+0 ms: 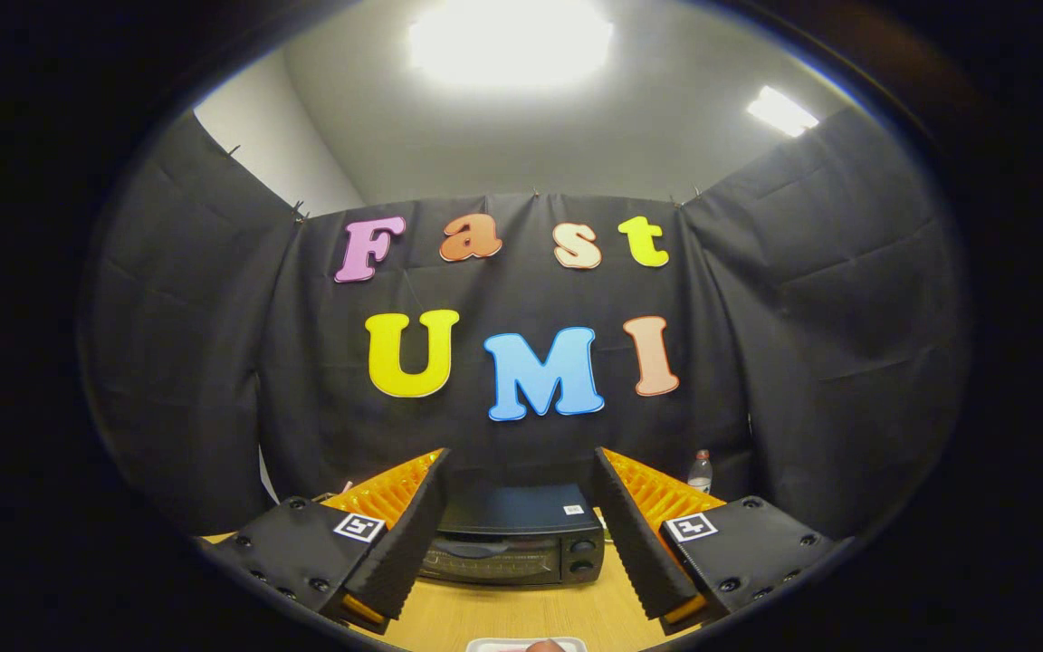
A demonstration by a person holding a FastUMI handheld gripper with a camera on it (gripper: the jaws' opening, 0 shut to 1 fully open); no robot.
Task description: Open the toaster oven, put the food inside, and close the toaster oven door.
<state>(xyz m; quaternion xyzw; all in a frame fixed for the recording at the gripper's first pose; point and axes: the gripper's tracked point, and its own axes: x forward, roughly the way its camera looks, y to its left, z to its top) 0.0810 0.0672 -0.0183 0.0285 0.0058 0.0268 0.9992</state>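
Observation:
A black toaster oven [515, 541] stands on the wooden table [521, 611] against the booth's back wall, its glass door shut and two knobs on its right side. It lies beyond my gripper [521, 534], framed in the gap between the fingers. The fingers [408, 534] stand wide apart and open, with nothing held. Below the fingers, close in front, the far rim of a white tray [526, 645] shows with a bit of food on it; most of it is hidden.
A clear plastic bottle [701, 471] stands at the back right, beside the oven and near the cloth wall. Black cloth closes the booth on the left, back and right.

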